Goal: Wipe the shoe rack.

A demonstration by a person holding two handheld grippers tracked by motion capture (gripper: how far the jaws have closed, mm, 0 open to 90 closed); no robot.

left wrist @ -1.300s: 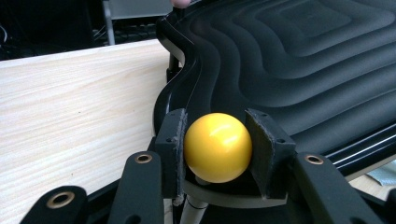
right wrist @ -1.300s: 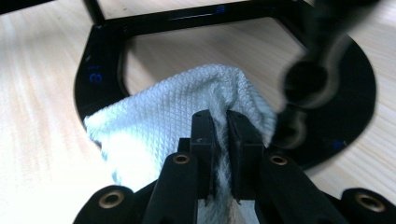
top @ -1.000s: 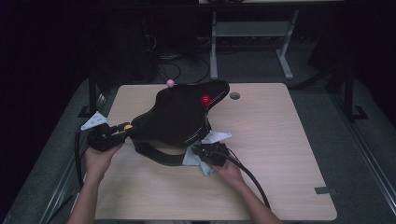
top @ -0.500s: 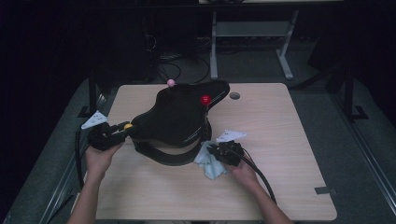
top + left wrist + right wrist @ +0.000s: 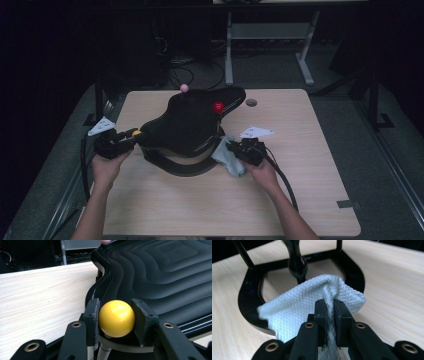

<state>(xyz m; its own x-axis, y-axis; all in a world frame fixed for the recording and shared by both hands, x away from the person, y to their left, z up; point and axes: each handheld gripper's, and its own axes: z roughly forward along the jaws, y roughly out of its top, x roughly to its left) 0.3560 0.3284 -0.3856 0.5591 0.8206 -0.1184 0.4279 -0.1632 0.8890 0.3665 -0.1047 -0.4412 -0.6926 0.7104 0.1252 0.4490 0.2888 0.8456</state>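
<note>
In my right gripper [image 5: 328,312] the jaws are pressed together on a fold of the pale blue cloth [image 5: 307,307], which hangs just in front of the black base frame [image 5: 249,302] on the wooden table [image 5: 300,165]. The cloth is light and very soft, so I judge it will sag and slip unless I pinch a thick fold like this one. My left gripper [image 5: 116,315] clamps the yellow ball [image 5: 116,318] at the edge of the black ribbed top [image 5: 175,272]; the ball is hard and glossy, probably slippery, so the pads should sit on its middle. Compared with one second before, my right hand carried the cloth away from the frame, toward the right; my left hand kept its place.
</note>
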